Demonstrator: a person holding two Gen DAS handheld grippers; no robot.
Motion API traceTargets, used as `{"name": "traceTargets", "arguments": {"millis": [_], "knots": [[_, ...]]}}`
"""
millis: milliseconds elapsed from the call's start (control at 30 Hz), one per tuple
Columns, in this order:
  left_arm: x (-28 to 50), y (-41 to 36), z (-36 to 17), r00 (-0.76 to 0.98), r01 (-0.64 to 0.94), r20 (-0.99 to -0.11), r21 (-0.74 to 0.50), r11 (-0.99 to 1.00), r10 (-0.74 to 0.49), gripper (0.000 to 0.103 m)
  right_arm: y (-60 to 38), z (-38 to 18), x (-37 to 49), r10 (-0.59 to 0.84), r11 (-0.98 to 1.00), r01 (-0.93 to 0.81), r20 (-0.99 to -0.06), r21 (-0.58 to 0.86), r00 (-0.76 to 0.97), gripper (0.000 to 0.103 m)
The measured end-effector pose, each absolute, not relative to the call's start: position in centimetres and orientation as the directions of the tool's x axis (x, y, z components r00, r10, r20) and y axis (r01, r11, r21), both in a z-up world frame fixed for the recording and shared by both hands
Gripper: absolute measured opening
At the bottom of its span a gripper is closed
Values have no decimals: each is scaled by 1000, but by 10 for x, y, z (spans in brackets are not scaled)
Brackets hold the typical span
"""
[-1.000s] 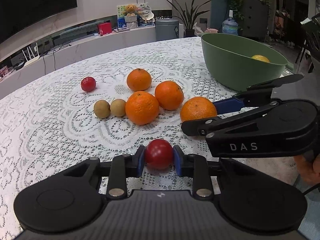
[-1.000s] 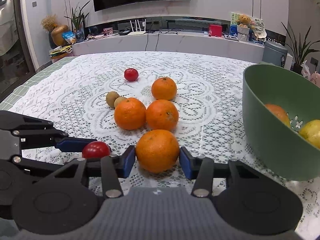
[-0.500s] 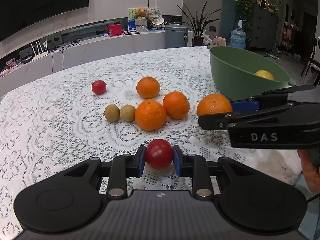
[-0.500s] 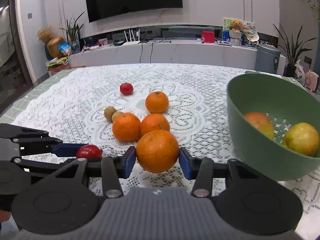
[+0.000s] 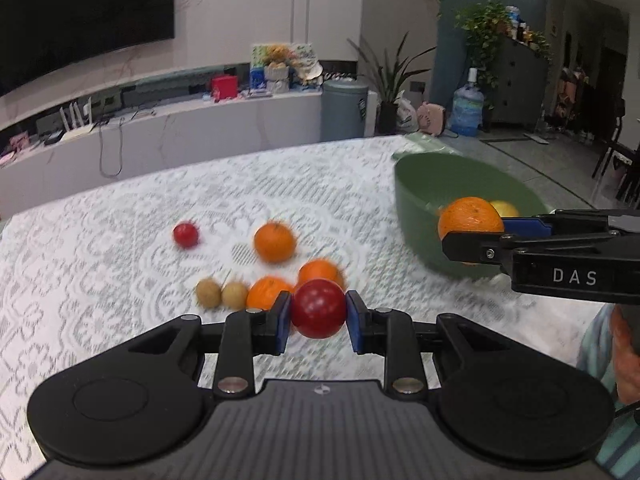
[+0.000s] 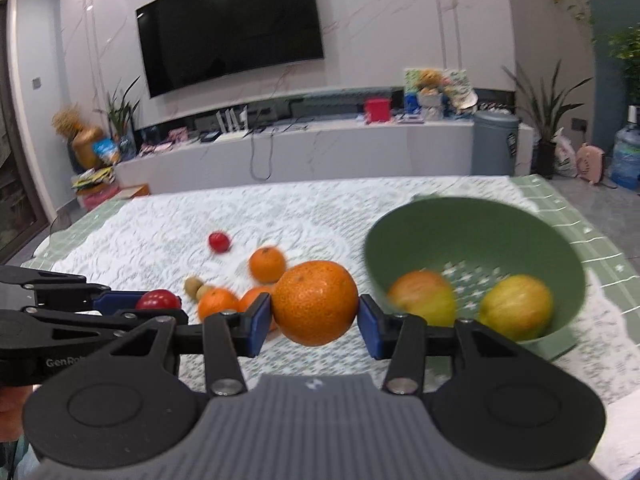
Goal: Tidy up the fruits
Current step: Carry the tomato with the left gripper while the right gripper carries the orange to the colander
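- Fruits are split three ways: two are held in grippers, some lie on the lace tablecloth [image 5: 100, 240], and two sit in the green bowl [image 6: 560, 256].
- Left gripper [image 5: 319, 316]: its blue pads are clamped on a red tomato [image 5: 319, 309], held clear above the cloth.
- Right gripper [image 6: 316, 316]: its fingers are closed on a large orange [image 6: 315, 302], with the bowl just beyond its right finger.
- Beyond the left fingers lie three oranges [image 5: 275, 241], two small brown fruits [image 5: 208, 293] and another tomato [image 5: 185, 235].
- Two yellow-red apples [image 6: 516, 306] rest inside the bowl.

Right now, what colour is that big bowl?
Green; the bowl shows best in the right wrist view.
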State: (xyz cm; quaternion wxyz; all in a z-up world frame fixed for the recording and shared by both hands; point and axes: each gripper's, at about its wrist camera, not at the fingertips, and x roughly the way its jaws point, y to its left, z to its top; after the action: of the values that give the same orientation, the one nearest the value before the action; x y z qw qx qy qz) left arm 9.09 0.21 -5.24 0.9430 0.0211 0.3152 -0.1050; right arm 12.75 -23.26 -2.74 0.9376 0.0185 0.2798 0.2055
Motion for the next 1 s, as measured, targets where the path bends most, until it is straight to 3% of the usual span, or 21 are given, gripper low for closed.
{"name": "traceTargets", "arguments": {"millis": [500,1000], "knots": [[140,-62,-5,776,350,-554,-19,937,-301,32,-303,16,151,250,966,-246,-487,75,837,45],[200,-120,-16,646,488,-694,56,871,-318,32,-363,-11,200,277,950,-138,-557,280,783,45]]}}
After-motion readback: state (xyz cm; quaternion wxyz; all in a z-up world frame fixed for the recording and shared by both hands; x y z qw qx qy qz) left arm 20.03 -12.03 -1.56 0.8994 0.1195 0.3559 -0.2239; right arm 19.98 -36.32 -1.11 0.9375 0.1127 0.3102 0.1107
